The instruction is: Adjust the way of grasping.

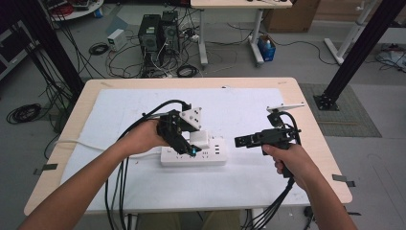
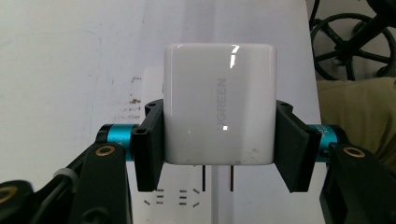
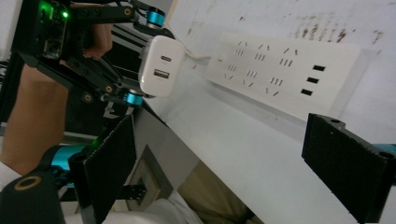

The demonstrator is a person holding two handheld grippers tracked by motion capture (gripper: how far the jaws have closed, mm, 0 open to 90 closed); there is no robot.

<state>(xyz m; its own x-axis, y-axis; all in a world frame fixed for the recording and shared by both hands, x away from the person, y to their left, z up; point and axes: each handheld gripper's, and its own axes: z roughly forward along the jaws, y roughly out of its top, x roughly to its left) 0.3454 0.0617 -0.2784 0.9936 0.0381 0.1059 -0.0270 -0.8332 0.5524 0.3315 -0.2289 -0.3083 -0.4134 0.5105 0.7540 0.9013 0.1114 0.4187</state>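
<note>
Where our forearms enter at the bottom of the high view, a white mat (image 1: 143,182) covers the wooden table (image 1: 316,139); computer towers (image 1: 158,33) stand upper centre. Our left gripper (image 1: 189,146) clamps the white charger (image 2: 218,105), its prongs half hidden, above the power strip (image 1: 210,157) at mid-frame. Our right gripper (image 1: 242,141) gapes empty.

"UGREEN" runs sideways along the white charger (image 2: 218,105), its first letter seemingly faint; nothing else is legible.
</note>
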